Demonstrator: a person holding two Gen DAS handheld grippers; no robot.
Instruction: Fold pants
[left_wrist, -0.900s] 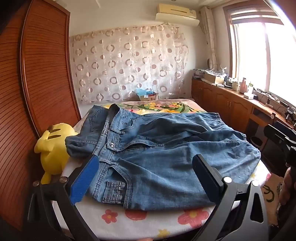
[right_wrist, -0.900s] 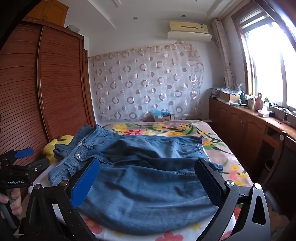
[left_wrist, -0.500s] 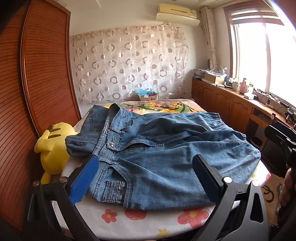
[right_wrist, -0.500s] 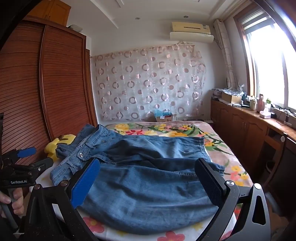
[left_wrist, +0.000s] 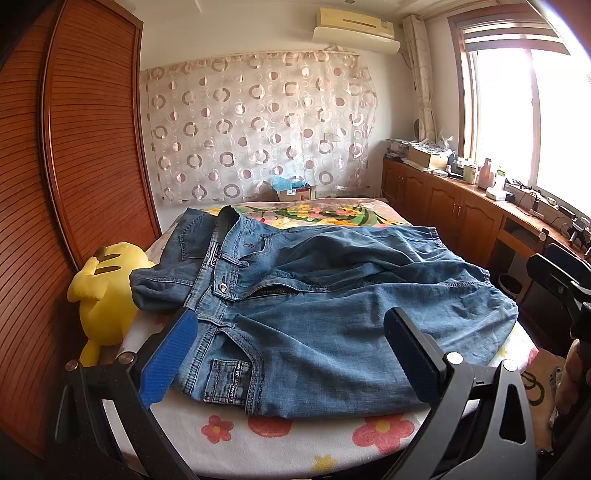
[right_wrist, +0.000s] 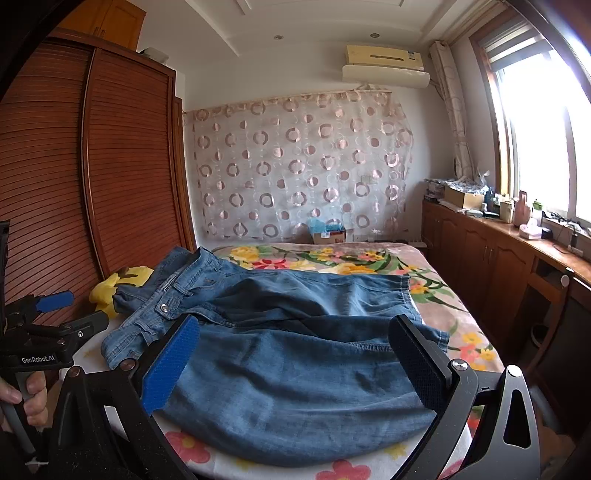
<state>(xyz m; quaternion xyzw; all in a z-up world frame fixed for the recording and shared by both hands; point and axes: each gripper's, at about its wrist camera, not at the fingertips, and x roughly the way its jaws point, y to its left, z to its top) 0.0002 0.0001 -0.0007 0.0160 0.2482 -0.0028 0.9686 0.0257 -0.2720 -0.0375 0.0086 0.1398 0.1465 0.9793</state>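
Observation:
Blue jeans (left_wrist: 314, 306) lie folded in a loose heap on the bed, waistband to the left, legs doubled over to the right; they also show in the right wrist view (right_wrist: 295, 354). My left gripper (left_wrist: 291, 354) is open and empty, held just off the near edge of the bed by the waist pocket. My right gripper (right_wrist: 295, 362) is open and empty, held off the near edge by the folded legs. The left gripper also shows at the left edge of the right wrist view (right_wrist: 55, 321).
A flowered bedspread (left_wrist: 280, 439) covers the bed. A yellow plush toy (left_wrist: 107, 291) sits at the bed's left edge against a wooden wardrobe (left_wrist: 74, 166). Wooden cabinets (left_wrist: 461, 214) with clutter run along the right wall under the window.
Both grippers have tilted up slightly, showing more ceiling. The jeans have not moved and both grippers stay open.

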